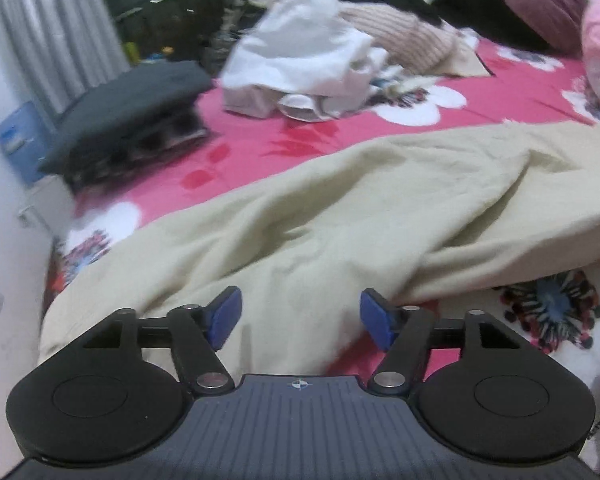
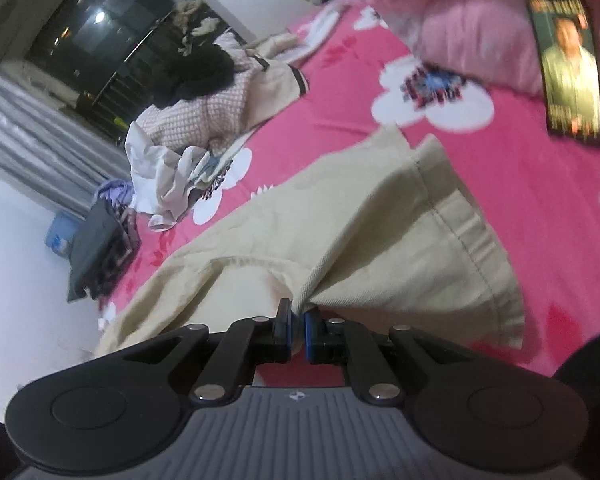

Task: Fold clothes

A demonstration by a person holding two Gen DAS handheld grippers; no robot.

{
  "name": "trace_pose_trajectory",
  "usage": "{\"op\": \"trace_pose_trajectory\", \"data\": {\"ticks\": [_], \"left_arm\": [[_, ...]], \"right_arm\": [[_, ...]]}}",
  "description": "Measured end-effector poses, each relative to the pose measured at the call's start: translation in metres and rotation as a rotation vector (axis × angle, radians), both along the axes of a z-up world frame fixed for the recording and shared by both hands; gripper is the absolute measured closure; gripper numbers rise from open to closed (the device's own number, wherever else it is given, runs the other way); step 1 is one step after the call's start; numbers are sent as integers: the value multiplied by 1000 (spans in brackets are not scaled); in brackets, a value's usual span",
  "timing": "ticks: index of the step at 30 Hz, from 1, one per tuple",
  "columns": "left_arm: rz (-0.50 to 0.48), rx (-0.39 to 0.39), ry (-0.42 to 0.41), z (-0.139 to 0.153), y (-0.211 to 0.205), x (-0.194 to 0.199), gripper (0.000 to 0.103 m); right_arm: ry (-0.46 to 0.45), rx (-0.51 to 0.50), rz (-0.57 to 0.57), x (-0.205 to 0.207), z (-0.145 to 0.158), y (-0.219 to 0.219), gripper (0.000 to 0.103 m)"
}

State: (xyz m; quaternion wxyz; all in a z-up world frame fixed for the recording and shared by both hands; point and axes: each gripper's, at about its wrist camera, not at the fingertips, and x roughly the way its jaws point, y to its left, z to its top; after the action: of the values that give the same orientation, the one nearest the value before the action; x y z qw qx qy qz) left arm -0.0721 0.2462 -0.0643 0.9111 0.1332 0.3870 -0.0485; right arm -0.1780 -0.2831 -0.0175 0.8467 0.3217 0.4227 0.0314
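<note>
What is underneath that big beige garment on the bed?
Under the beige garment lies the pink floral bedsheet, showing around its edges. The right gripper pinches one edge. Whatever lies beneath the garment's middle is covered.

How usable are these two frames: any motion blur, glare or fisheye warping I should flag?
Left wrist view: background pile of clothes smeared by motion; the left gripper, open, stays sharp. Right wrist view: the book and pink pillow are blurred, a lamp glares in the dark window, and the fisheye bends the tilted scene; the right gripper pinches the beige garment.
</note>
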Motion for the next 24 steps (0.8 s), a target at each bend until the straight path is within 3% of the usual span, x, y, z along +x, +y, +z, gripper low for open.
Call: {"op": "trace_pose_trajectory", "data": {"ticks": [4, 8, 10, 11, 13, 14, 15, 16, 19, 21, 24], "left_arm": [[-102, 29, 64, -21, -3, 16, 29], [-156, 60, 81, -34, -6, 12, 33], [-174, 69, 87, -33, -6, 7, 42], [-183, 73, 90, -33, -6, 5, 46], [-201, 82, 96, -33, -6, 1, 64], [-210, 85, 100, -32, -6, -1, 72], [-227, 81, 114, -30, -7, -3, 87], [-242, 75, 129, -28, -7, -5, 95], [-291, 69, 165, -21, -7, -12, 102], [-308, 80, 182, -19, -7, -19, 102], [-314, 103, 189, -14, -9, -24, 99]], "right_arm": [[62, -97, 91, 9, -5, 0, 94], [193, -328, 187, 23, -11, 10, 68], [187, -424, 154, 24, 1, 1, 64], [179, -476, 127, 25, 8, -4, 56], [134, -562, 33, 27, 27, -17, 53], [102, -571, 2, 31, 36, -22, 52], [68, -566, -18, 37, 44, -25, 52], [26, -534, -11, 44, 49, -22, 50], [-84, -365, 149, 80, 50, 10, 49], [-98, -257, 324, 116, 31, 54, 45], [-61, -215, 580, 160, -8, 131, 43]]}}
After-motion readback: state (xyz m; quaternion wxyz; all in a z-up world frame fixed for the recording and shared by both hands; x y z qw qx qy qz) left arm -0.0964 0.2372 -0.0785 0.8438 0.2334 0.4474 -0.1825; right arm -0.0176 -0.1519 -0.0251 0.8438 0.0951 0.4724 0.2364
